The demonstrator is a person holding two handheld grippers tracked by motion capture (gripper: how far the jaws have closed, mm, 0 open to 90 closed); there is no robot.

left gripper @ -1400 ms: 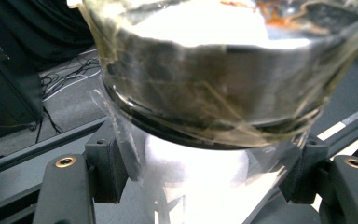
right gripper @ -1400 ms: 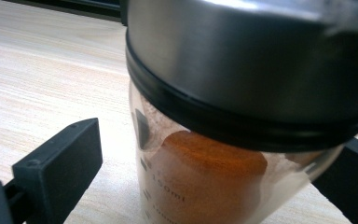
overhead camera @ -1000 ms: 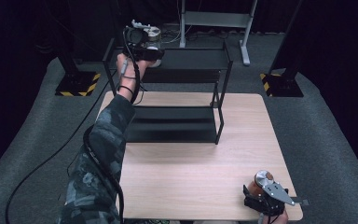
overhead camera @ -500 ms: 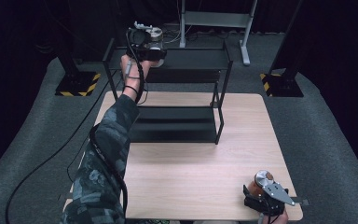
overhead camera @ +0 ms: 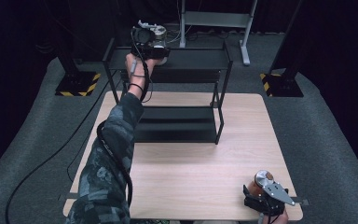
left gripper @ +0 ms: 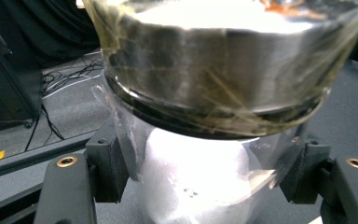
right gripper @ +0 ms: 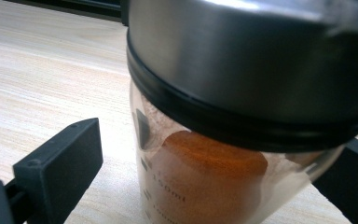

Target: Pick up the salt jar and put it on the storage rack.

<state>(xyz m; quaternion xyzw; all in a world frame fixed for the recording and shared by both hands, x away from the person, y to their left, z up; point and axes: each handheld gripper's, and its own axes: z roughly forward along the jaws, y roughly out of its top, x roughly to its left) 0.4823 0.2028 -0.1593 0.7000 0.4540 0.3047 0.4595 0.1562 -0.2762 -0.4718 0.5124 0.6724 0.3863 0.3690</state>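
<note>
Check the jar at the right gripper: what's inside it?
The jar holds orange-brown powder, heaped against the clear wall beside printed volume marks. The steel lid covers the top, so the powder's surface and the jar's upper part stay hidden.

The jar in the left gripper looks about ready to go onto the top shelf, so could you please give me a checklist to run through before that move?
1. Left gripper shut on white-powder jar: ok.
2. Jar lid on: ok.
3. Jar over top shelf of the rack: ok.
4. Jar base resting on the shelf: cannot tell.
5. Orange-powder jar upright on the table between the right gripper's jaws: ok.
6. Right gripper's pads pressing that jar: not ok, left one stands clear.
</note>
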